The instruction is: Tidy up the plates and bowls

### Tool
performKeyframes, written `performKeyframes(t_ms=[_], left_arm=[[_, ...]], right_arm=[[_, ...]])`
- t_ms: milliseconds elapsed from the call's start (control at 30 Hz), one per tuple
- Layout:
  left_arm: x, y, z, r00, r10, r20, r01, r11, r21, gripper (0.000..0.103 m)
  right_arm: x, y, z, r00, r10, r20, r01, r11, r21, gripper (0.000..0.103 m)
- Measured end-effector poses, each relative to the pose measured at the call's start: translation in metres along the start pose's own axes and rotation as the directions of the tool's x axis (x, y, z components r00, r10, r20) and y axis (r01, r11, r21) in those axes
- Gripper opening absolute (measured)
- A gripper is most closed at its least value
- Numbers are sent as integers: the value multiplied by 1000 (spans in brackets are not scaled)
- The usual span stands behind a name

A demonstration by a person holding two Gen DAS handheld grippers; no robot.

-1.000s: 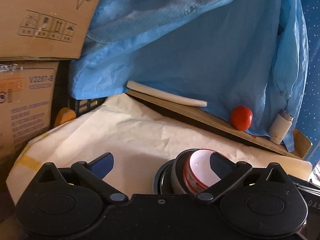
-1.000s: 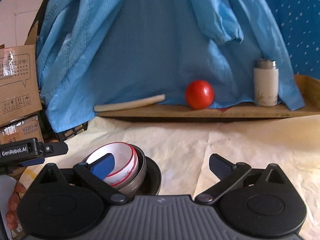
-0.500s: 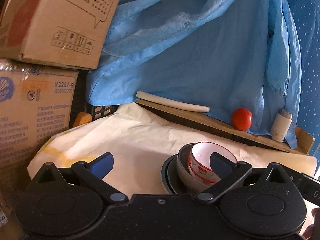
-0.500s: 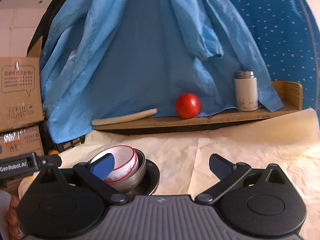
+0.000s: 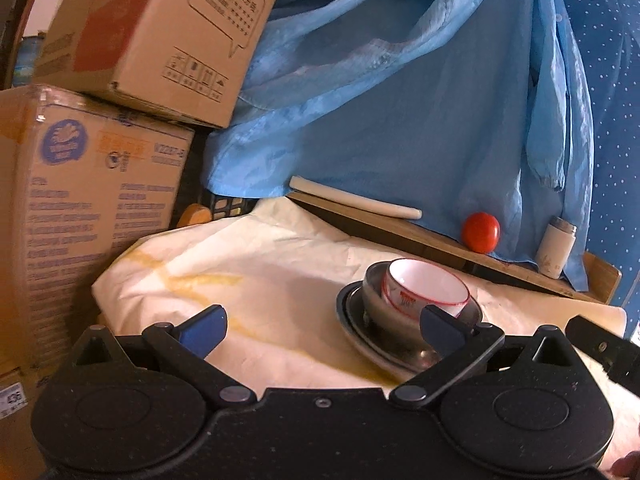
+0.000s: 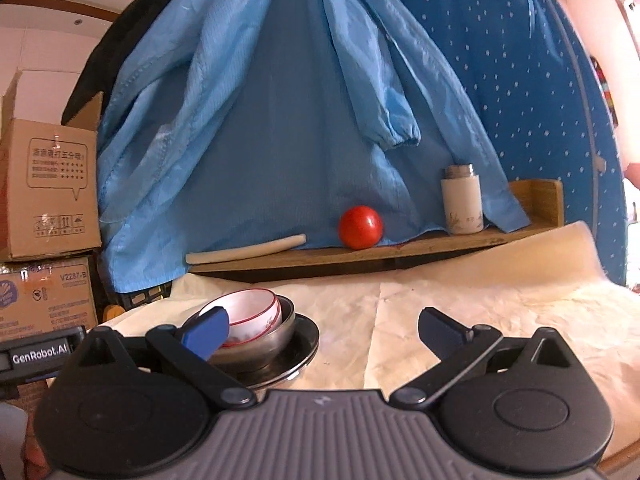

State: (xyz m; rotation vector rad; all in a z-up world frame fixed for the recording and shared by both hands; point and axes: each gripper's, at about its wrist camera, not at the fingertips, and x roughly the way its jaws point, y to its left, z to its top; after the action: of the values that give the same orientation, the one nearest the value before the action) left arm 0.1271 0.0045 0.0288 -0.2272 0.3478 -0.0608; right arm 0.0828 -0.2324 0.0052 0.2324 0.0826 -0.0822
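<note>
On the paper-covered desk, the red-rimmed white bowl sits tilted inside the steel bowl, which rests on the steel plate. Stacking looks done. The left tool and right tool both gape wide, holding nothing.

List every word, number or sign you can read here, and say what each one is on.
"GenRobot.AI": label on the left claw's body.
"V2287-B": lower cardboard box.
Handling pictograms: upper cardboard box.
Speech bubble of Chinese characters and stars on that upper box: too small to quote.
Blue round logo and print lines on the lower box: blurred.
Faint pattern on the white flask: unreadable.
Red mark on the white bowl: unreadable.
</note>
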Motion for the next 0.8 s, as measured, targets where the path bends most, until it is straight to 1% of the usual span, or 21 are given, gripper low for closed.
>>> performKeyframes(t_ms=[267,433,567,800], left_arm=[[-27,7,-12,999,29,23,-29,1000,-10,102],[-39,10,-15,998,51,44,-52,999,9,102],[-48,14,-18,994,84,64,-86,996,21,102],[-55,16,-24,993,88,84,-93,994,59,102]], right_arm=[[-28,12,-6,999,-4,50,7,999,-46,103],[-37,19,-11,997,-20,69,25,997,-69,103],[-42,21,-16,995,-32,90,39,996,-76,103],[-44,26,-26,996,-46,75,54,993,-102,103]])
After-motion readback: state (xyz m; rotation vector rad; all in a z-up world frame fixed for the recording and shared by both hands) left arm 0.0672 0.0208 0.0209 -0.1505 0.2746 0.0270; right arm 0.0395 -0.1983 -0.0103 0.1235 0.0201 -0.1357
